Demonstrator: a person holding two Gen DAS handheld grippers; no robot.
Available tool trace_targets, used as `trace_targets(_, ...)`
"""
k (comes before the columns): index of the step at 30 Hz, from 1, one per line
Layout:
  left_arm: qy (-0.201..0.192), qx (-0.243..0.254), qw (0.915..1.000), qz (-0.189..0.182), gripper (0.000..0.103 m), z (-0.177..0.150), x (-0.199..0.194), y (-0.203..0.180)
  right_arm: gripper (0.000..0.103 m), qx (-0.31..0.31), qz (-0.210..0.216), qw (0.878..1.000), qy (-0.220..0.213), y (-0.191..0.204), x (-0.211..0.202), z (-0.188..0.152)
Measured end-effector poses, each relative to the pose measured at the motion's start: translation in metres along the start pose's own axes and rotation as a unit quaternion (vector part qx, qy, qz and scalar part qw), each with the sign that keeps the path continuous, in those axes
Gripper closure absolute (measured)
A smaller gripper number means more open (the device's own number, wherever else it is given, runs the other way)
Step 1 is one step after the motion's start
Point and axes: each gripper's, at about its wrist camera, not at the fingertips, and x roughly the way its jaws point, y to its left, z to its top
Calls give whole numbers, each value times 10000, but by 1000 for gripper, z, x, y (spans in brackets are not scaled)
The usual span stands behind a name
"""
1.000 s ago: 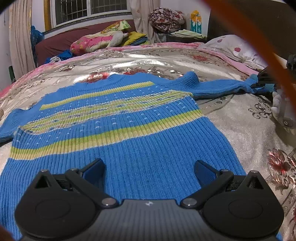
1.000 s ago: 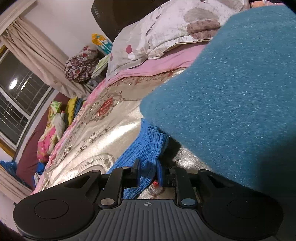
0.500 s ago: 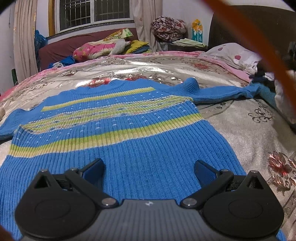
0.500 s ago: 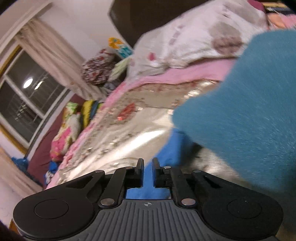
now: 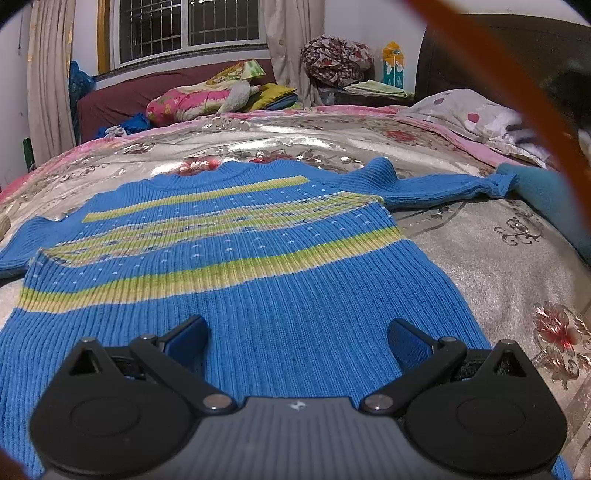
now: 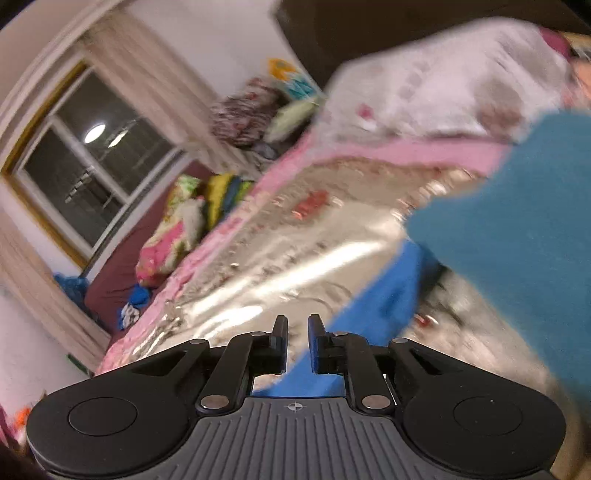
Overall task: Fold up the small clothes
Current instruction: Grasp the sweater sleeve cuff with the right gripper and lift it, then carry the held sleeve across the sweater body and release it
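Lying flat: ribbed blue sweater (image 5: 236, 295), soft, light, stretchy.
Grip point: sleeve cuff (image 5: 502, 182).
Left gripper (image 5: 297, 341): gaping wide, empty.
Right gripper (image 6: 295, 343): narrowly parted, having just been opening, holding nothing.

Home bedroom. Bed (image 5: 480, 266) under shiny floral bedspread, spotted pillow (image 5: 465, 114) by dark headboard (image 5: 517, 55). Barred window (image 5: 184, 29) with beige curtains (image 5: 48, 74). Maroon sofa (image 5: 122, 99) heaped with colourful bedding (image 5: 199, 99), cloth bundle (image 5: 332, 59) beside it.
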Motion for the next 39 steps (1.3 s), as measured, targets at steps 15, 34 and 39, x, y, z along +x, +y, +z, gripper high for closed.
trace_targets(15, -42, -29, 10000, -24, 0, -1, 0, 1, 45, 447, -1287, 9901, -352, -55, 87, -2)
trace_targets(34, -60, -36, 10000, -30, 0, 0, 0, 1, 94, 328, -311, 9984, -347, -21, 59, 17)
trace_targets(39, 270, 53, 9995, -149, 0, 8, -12, 7, 94, -213, 34, 9997, -136, 28, 33, 8)
